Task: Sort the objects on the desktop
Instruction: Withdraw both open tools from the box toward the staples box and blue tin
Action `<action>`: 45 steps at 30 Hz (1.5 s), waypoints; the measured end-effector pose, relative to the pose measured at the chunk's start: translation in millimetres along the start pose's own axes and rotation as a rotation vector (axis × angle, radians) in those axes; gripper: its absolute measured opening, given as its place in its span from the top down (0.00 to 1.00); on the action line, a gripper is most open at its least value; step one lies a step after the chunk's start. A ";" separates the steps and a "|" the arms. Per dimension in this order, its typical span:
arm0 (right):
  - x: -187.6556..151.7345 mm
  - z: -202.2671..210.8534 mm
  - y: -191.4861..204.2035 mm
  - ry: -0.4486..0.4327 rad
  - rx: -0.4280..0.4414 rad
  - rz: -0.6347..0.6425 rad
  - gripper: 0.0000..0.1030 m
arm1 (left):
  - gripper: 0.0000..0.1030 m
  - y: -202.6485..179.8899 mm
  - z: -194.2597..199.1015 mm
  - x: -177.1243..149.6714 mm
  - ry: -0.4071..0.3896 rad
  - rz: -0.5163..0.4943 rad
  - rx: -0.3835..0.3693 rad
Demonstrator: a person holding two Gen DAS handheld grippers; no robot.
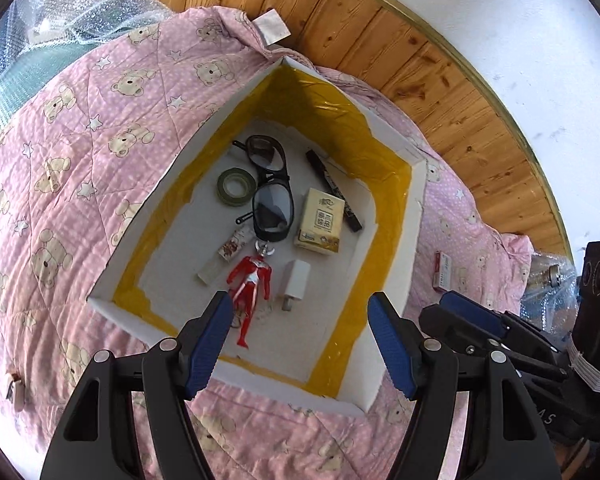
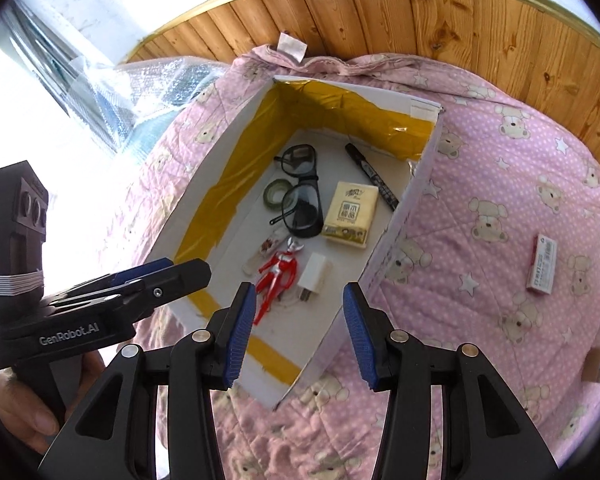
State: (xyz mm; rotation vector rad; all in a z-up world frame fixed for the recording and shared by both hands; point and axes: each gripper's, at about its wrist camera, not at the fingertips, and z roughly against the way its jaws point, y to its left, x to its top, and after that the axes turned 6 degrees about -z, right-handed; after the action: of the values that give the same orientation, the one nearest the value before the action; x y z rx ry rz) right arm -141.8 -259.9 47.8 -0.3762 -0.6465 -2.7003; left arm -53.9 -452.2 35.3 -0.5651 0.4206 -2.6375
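Both tools hang wide open and empty over a white box (image 1: pixel 396 288) lined with glossy yellow tape: the left tool (image 1: pixel 300 312) and the right tool (image 2: pixel 300 304), black-armed with ribbed blue pads. In the box lie a red plastic figure (image 1: pixel 250 284) just beyond the left tool's tips, a white charger (image 1: pixel 294 284), black glasses (image 1: pixel 270 184), a tissue pack (image 1: pixel 320 220), a tape roll (image 1: pixel 236 186) and a marker (image 1: pixel 332 188). A small red-and-white box (image 2: pixel 542 264) lies on the quilted pink bear-print blanket (image 2: pixel 480 184), right of the box.

You saw a pink quilt (image 1: pixel 72 168) with bears and stars, a white box (image 1: pixel 416 208) taped yellow, a red figure (image 1: pixel 250 280).
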 end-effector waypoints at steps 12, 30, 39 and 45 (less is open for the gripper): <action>-21.5 19.1 12.8 -0.027 0.004 0.008 0.53 | 0.31 -12.8 25.0 -21.5 -0.026 -0.019 -0.018; -56.9 46.1 5.2 -0.056 -0.011 -0.007 0.53 | 0.31 -44.5 42.5 -44.3 -0.024 -0.076 -0.063; -78.8 59.9 -5.7 -0.068 -0.020 -0.034 0.53 | 0.31 -64.2 47.2 -61.5 -0.007 -0.126 -0.065; -91.1 67.3 -9.1 -0.076 -0.020 -0.049 0.53 | 0.31 -74.0 52.0 -72.4 -0.004 -0.152 -0.066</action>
State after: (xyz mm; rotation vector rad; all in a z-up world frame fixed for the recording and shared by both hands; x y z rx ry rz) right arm -50.8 -196.4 72.3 -0.4764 -0.6589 -2.7524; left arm 5.5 -365.8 84.6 -0.6462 0.4831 -2.7747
